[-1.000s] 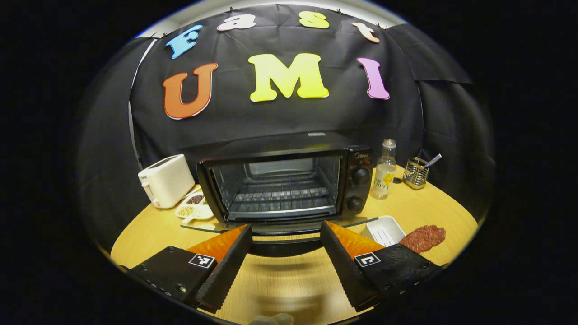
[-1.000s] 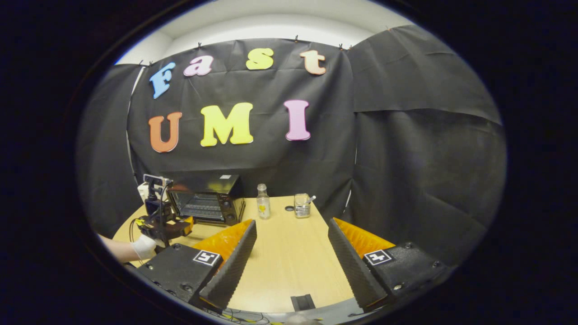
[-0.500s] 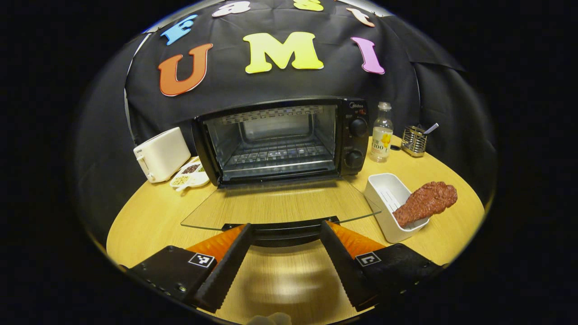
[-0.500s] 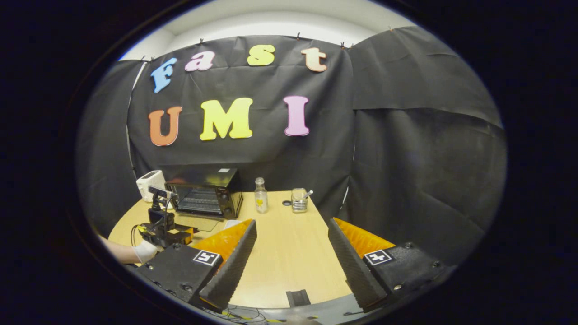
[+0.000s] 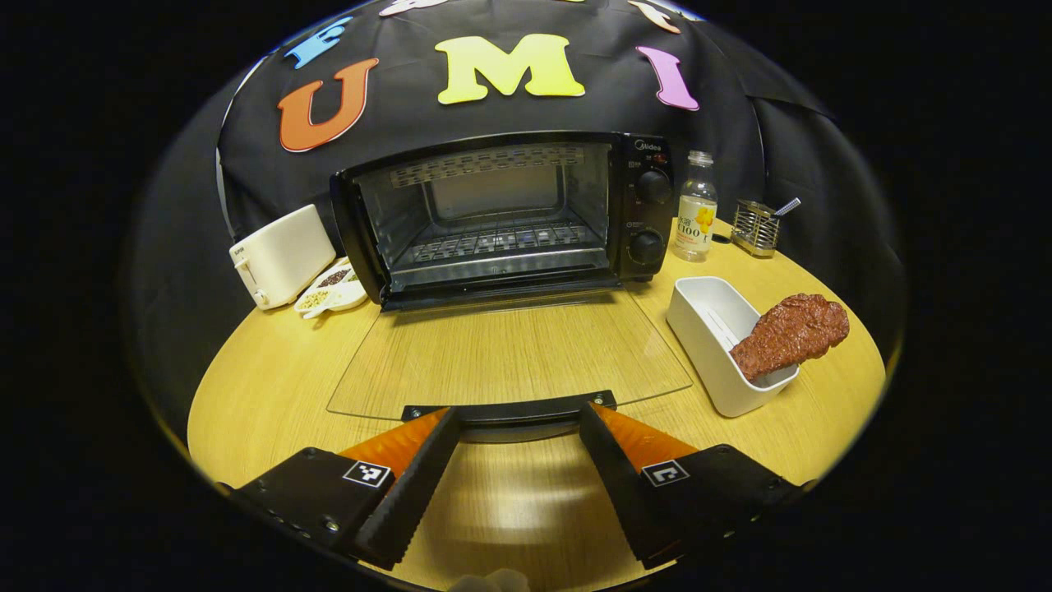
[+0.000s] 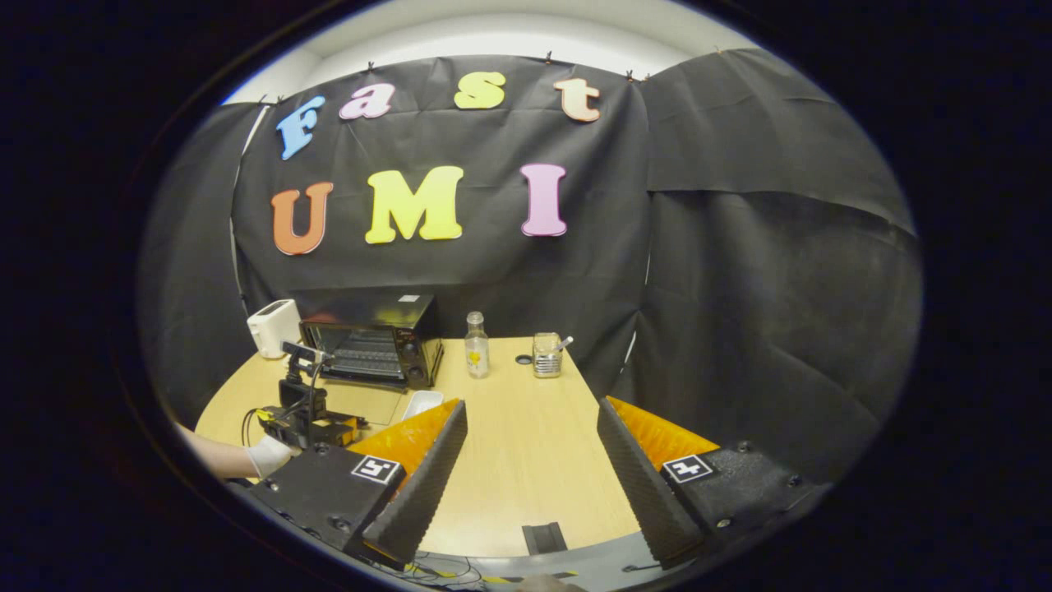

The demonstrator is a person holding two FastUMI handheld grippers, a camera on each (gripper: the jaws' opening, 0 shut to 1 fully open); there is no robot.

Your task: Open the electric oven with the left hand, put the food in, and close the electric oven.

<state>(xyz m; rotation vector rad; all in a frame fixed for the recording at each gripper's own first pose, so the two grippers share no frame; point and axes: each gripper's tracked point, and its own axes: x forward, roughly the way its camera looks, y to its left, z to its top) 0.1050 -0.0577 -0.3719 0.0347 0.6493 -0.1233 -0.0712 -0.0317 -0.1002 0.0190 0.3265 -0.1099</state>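
in the left gripper view our left gripper (image 5: 514, 460) hangs spread and empty just before the handle (image 5: 509, 409) of the oven (image 5: 501, 214) door lying flat; the meat (image 5: 791, 333), long axis slanting, leans in the white tray (image 5: 708, 345) rightward near the table (image 5: 271, 378) edge. in the right gripper view our right gripper (image 6: 530, 477), parted and empty, seems nearer.

oven (image 5: 501, 214): "Midea" on control panel | bottle (image 5: 695, 208): "100" on label

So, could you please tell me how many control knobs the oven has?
2: an upper knob and a lower knob, stacked on the oven's right-hand panel; none seems hidden.
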